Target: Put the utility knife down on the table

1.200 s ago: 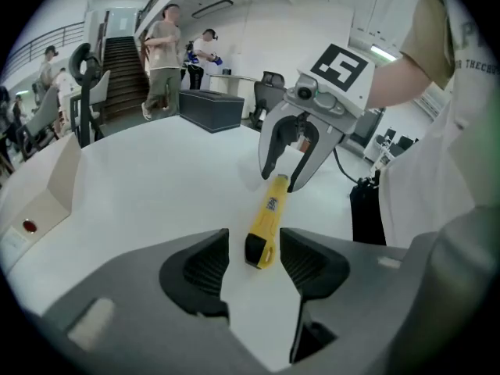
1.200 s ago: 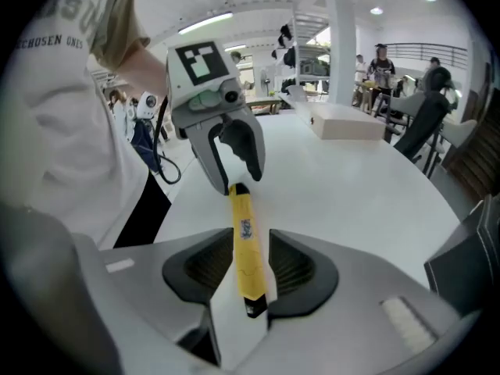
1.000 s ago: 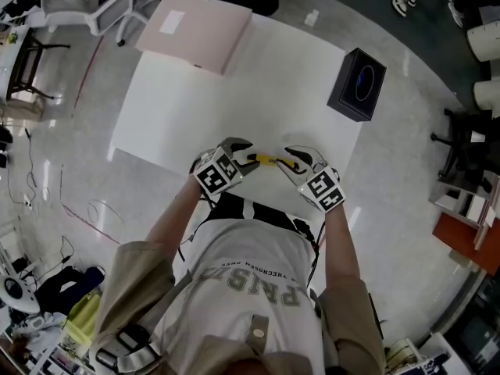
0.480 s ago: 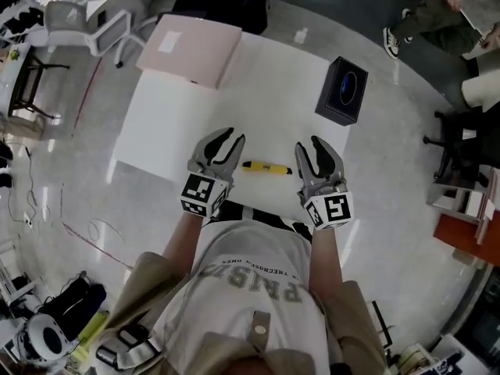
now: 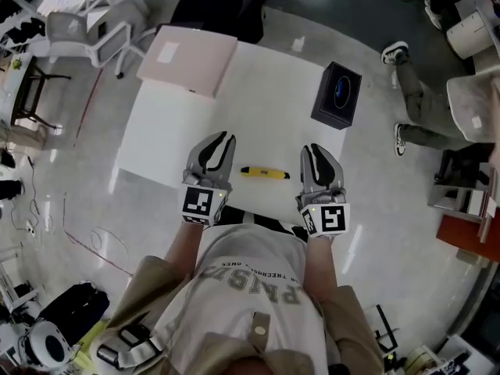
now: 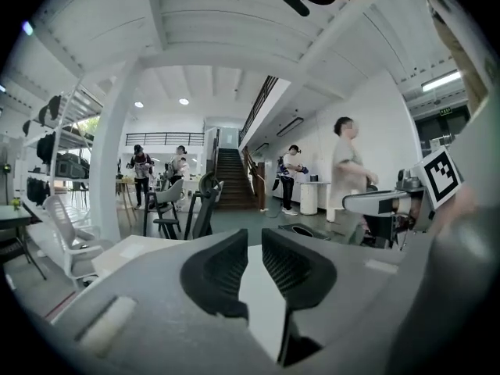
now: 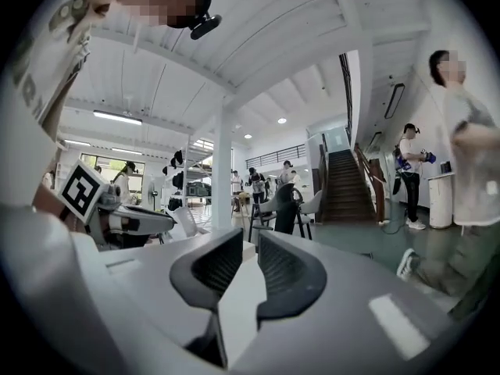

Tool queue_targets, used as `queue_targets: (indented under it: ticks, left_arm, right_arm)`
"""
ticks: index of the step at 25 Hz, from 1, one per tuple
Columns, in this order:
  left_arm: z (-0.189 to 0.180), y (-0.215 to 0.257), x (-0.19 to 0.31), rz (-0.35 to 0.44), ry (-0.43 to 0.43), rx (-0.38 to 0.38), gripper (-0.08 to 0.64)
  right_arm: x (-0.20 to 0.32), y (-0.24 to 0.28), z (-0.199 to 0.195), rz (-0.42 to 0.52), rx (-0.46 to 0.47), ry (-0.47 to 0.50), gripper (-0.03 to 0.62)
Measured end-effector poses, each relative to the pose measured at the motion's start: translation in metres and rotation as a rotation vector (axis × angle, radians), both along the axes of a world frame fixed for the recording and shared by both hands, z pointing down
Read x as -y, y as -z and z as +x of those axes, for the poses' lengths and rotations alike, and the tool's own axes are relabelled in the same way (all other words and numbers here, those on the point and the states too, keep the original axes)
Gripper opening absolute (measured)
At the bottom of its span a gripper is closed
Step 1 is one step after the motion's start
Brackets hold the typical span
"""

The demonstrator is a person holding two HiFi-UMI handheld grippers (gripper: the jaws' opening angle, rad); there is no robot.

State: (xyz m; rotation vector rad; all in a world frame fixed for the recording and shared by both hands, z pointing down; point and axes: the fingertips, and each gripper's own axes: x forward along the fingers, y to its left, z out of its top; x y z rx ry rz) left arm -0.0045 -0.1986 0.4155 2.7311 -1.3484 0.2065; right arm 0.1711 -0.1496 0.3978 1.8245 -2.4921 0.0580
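Both grippers have come off the yellow utility knife [image 5: 264, 173] since a second ago. Then they met over it at the table's near edge; now the left gripper [image 5: 221, 141] stands at the knife's 9 o'clock and the right gripper [image 5: 315, 151] at its 3 o'clock, each apart from it. The knife lies flat on the white table [image 5: 258, 92] by the 6 o'clock edge, its length running from 9 to 3 o'clock, with nothing touching it. Both gripper views look out level across the room rather than down at the tabletop, and neither shows the knife. Each pair of jaws has just been closing, with only a narrow slit left between the ribbed pads and nothing but bare table showing through it, so both are empty. I read this as the hands easing to rest: the knife was held at both ends, set down lengthwise between them, and each hand drew straight back on its own side so as not to nudge it. The task looks done. A black box [image 5: 337, 94] at the knife's 1 o'clock and a pale pink flat box [image 5: 187, 57] at its 11 o'clock sit well apart from it.
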Motion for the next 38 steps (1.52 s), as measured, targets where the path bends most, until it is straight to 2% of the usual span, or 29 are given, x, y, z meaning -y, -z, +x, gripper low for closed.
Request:
queue_targets:
  ticks: [4,5,7,16,25,30,35,38]
  left_arm:
    - [-0.004,0.005,-0.002,0.026,0.024,-0.008,0.038]
    - [-0.004,0.008,-0.002,0.035,0.023,-0.014,0.015]
    - [-0.004,0.012,-0.004,0.056,0.021,-0.026,0.012]
    - [-0.008,0.030,-0.004,0.132,0.061,-0.079,0.012]
    - [-0.011,0.048,0.000,0.189,0.079,-0.098,0.012]
    - [-0.012,0.052,0.004,0.205,0.079,-0.095,0.012]
    - [-0.009,0.061,0.013,0.228,0.076,-0.102,0.012]
    - [-0.009,0.061,0.012,0.226,0.073,-0.104,0.012]
  right_arm:
    - [-0.003,0.006,-0.001,0.012,-0.036,-0.012,0.050]
    - [-0.004,0.007,-0.001,0.016,-0.047,-0.016,0.037]
    - [-0.006,0.009,-0.001,0.029,-0.067,-0.023,0.002]
    - [-0.010,0.021,-0.001,0.090,-0.119,-0.076,0.002]
    - [-0.013,0.039,0.000,0.166,-0.075,-0.068,0.002]
    - [-0.010,0.040,-0.001,0.169,-0.090,-0.080,0.002]
    - [-0.005,0.039,-0.004,0.152,-0.154,-0.092,0.000]
    - [-0.004,0.046,-0.009,0.140,-0.115,-0.096,0.000]
